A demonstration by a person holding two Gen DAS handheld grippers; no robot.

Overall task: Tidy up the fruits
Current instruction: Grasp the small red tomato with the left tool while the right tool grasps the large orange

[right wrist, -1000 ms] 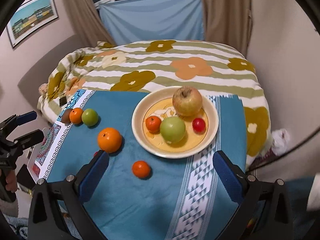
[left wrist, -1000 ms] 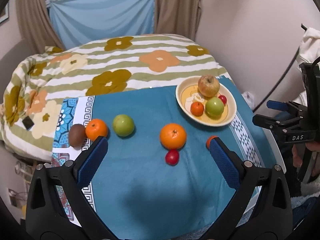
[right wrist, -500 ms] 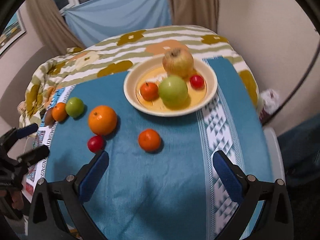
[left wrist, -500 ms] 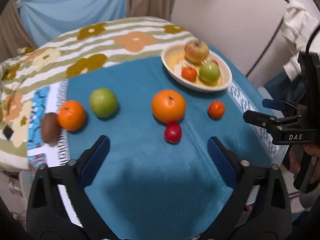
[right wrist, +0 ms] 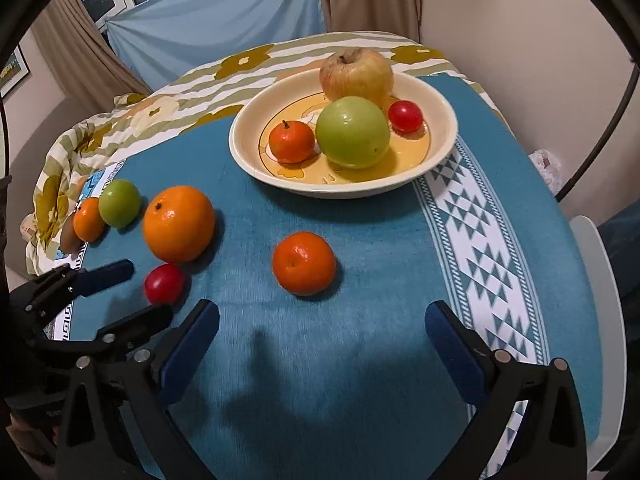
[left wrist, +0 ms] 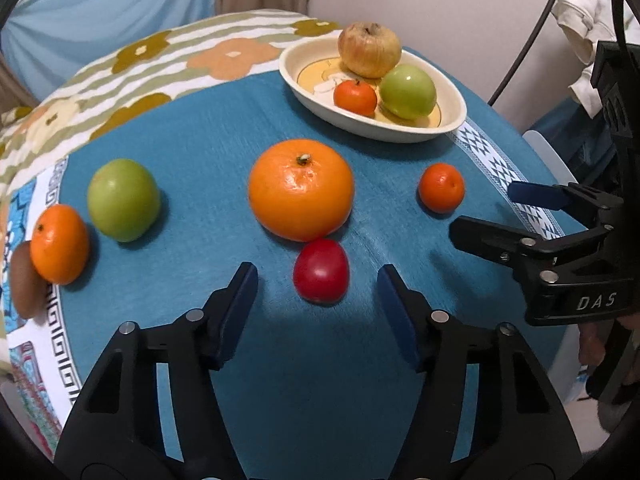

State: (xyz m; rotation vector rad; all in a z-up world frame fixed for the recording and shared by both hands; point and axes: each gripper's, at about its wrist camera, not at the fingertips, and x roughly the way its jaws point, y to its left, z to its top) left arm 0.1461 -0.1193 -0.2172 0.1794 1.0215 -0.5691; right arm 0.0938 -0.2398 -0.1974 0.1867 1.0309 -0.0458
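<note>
On the teal cloth lies a small red tomato (left wrist: 321,271) (right wrist: 164,283). My left gripper (left wrist: 317,276) (right wrist: 146,292) straddles it, jaws closing, pads clear of it on both sides. A small mandarin (right wrist: 303,263) (left wrist: 441,187) lies just ahead of my right gripper (right wrist: 320,312) (left wrist: 484,210), whose jaws are wide, closing slightly, with nothing between them. A cream bowl (right wrist: 240,152) (left wrist: 372,130) at the back holds a yellow apple, a green apple, a mandarin and a red tomato. A big orange (left wrist: 301,189) sits behind the loose tomato.
At the cloth's left edge lie a green apple (left wrist: 122,199), a mandarin (left wrist: 59,243) and a kiwi (left wrist: 24,280). Behind the table is a bed with a flowered blanket (right wrist: 168,96). A wall and a black cable (right wrist: 600,140) stand to the right.
Both grippers have come down towards the cloth, so the fruit looks larger. The left jaws have narrowed around the red tomato. The right jaws have narrowed slightly.
</note>
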